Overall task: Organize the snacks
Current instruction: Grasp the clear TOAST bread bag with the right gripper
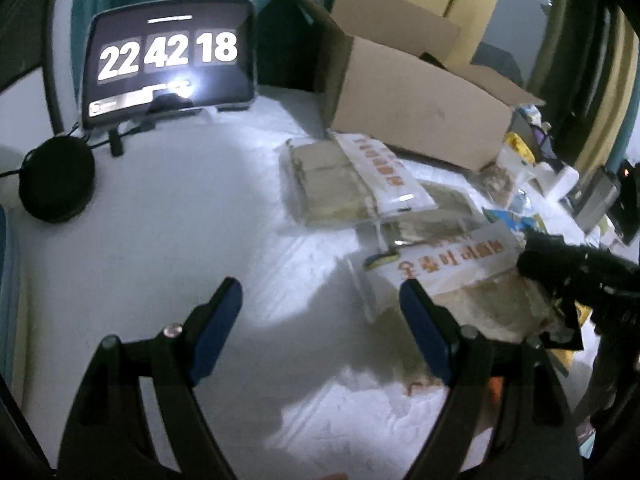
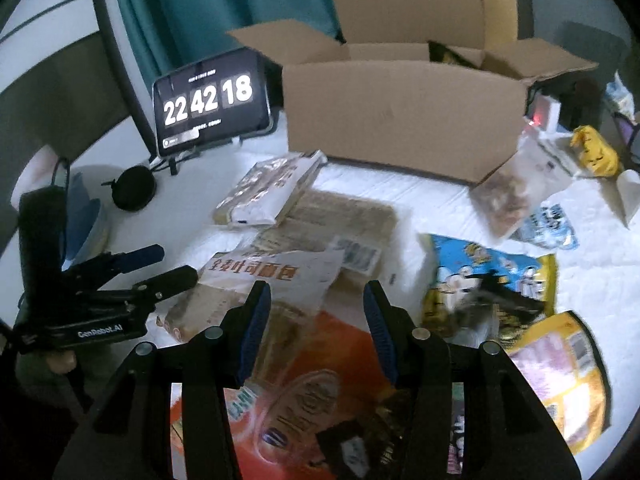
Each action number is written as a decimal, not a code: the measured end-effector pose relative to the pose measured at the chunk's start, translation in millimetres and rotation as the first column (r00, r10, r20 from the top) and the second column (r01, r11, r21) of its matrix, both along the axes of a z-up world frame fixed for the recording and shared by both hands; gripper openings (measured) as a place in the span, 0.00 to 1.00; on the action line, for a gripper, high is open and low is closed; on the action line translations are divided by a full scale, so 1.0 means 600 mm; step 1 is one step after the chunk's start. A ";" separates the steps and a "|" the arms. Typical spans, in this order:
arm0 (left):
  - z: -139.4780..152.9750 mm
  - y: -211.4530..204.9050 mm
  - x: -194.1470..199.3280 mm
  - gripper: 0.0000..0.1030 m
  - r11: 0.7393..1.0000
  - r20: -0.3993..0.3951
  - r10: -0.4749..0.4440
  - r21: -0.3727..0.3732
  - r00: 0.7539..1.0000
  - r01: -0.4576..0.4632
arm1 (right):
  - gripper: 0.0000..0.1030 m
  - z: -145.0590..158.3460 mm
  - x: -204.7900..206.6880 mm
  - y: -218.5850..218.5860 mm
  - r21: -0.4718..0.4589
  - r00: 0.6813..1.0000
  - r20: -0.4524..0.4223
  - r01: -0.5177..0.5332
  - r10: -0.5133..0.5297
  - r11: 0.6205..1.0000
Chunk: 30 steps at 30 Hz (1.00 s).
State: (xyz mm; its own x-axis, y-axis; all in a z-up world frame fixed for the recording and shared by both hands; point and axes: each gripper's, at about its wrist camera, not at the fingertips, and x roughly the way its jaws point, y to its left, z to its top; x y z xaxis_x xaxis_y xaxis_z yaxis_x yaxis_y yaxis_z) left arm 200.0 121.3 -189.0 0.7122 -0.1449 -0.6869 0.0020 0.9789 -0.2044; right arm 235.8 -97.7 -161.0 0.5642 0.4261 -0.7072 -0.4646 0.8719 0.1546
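Several snack packs lie on the white table (image 1: 168, 216). My left gripper (image 1: 320, 296) hangs open over bare table, its blue pads wide apart with nothing between them. A toast bread pack with red lettering (image 1: 452, 276) lies just right of its right finger, and another bread pack (image 1: 340, 176) lies farther back. My right gripper (image 2: 316, 296) is open above an orange snack bag (image 2: 320, 380) and the lettered bread pack (image 2: 276, 276), its pads touching neither. The left gripper (image 2: 168, 266) shows at the left of the right wrist view. An open cardboard box (image 2: 400, 120) stands behind the packs.
A tablet showing a clock (image 2: 210, 104) and a black round pouch (image 2: 134, 188) stand at the back left. A blue-yellow bag (image 2: 492, 276), a yellow-pink bag (image 2: 560, 368) and a clear bag (image 2: 516, 192) lie to the right, with small clutter beyond.
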 end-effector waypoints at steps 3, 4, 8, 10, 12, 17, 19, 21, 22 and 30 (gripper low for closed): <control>-0.008 0.001 0.003 0.80 1.000 -0.018 -0.012 -0.019 1.000 0.011 | 0.50 -0.013 0.011 0.017 0.017 0.998 -0.055 -0.011 0.012 1.000; -0.009 0.000 0.004 0.80 0.999 -0.022 -0.027 -0.024 0.999 0.027 | 0.51 -0.016 0.013 0.021 0.023 0.997 -0.069 -0.019 0.020 1.000; -0.015 -0.007 0.013 0.80 0.994 -0.047 -0.099 -0.061 0.994 0.096 | 0.57 -0.029 0.022 0.035 0.066 0.990 -0.135 -0.036 0.044 0.997; -0.016 -0.008 0.014 0.80 0.991 -0.049 -0.112 -0.074 0.992 0.108 | 0.60 -0.043 0.031 0.040 0.096 0.980 -0.187 -0.052 0.069 0.994; -0.015 -0.012 0.012 0.80 0.989 -0.046 -0.131 -0.074 0.990 0.127 | 0.61 -0.049 0.034 0.043 0.118 0.976 -0.204 -0.055 0.079 0.991; -0.011 -0.014 0.010 0.80 0.992 -0.037 -0.114 -0.066 0.993 0.112 | 0.45 -0.033 0.021 0.047 0.109 0.985 -0.138 -0.085 0.100 0.990; -0.007 -0.015 0.009 0.80 0.994 -0.029 -0.097 -0.048 0.995 0.095 | 0.37 -0.020 0.017 0.044 0.119 0.987 -0.110 -0.106 0.119 0.987; 0.000 -0.016 0.009 0.80 0.995 -0.020 -0.089 -0.039 0.996 0.088 | 0.32 -0.007 0.015 0.040 0.117 0.988 -0.087 -0.118 0.129 0.986; 0.006 -0.016 0.009 0.80 0.995 -0.010 -0.090 -0.041 0.996 0.090 | 0.29 0.001 0.014 0.038 0.117 0.988 -0.070 -0.127 0.135 0.985; 0.060 -0.022 0.039 0.81 0.999 0.039 -0.043 -0.008 0.998 0.043 | 0.22 0.059 0.021 0.006 0.150 0.987 0.013 -0.160 0.160 0.976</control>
